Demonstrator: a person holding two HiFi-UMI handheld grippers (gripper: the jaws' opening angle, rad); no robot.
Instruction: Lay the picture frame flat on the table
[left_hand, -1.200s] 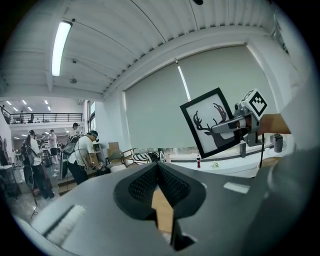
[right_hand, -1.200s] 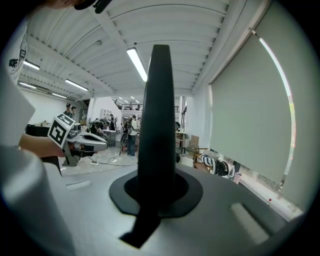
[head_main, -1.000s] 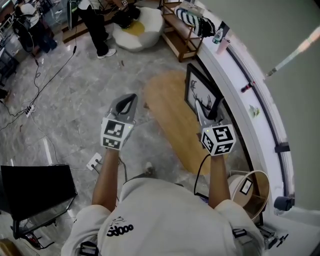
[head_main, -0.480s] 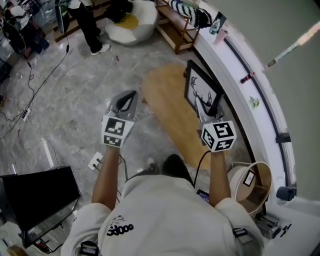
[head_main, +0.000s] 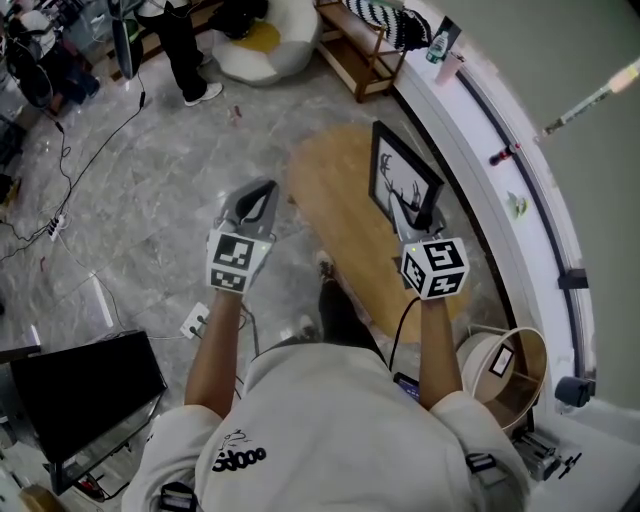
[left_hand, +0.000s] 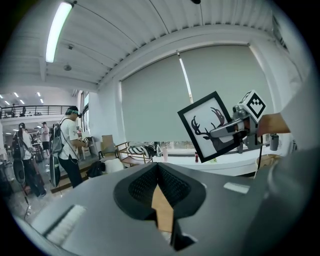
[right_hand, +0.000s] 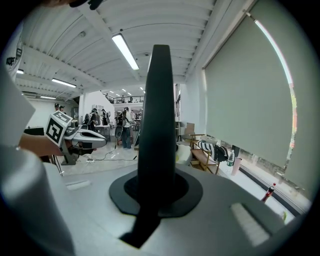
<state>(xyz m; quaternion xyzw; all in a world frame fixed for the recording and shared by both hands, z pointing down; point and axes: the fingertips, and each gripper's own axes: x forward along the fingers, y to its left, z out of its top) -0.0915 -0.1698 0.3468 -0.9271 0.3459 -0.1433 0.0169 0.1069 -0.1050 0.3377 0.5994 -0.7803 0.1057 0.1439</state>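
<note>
While the black rectangular picture frame with a deer print (head_main: 400, 185) stands tilted on edge over the right side of the oval wooden tabletop (head_main: 335, 215) in the head view, the right hand-held gripper (head_main: 421, 222) grips its near edge and the left hand-held gripper (head_main: 256, 198) hangs beyond the tabletop's left rim

The left gripper view shows its jaws together, empty

The right gripper view shows jaws clamped on the frame's thin edge

Best, I judge, to tip the frame toward the tabletop's middle and lower it slowly before letting go

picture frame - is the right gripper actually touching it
Touching. In the right gripper view the right gripper is shut on the frame, with its dark edge standing up between the jaws. The left gripper view shows the same grip side-on.
</note>
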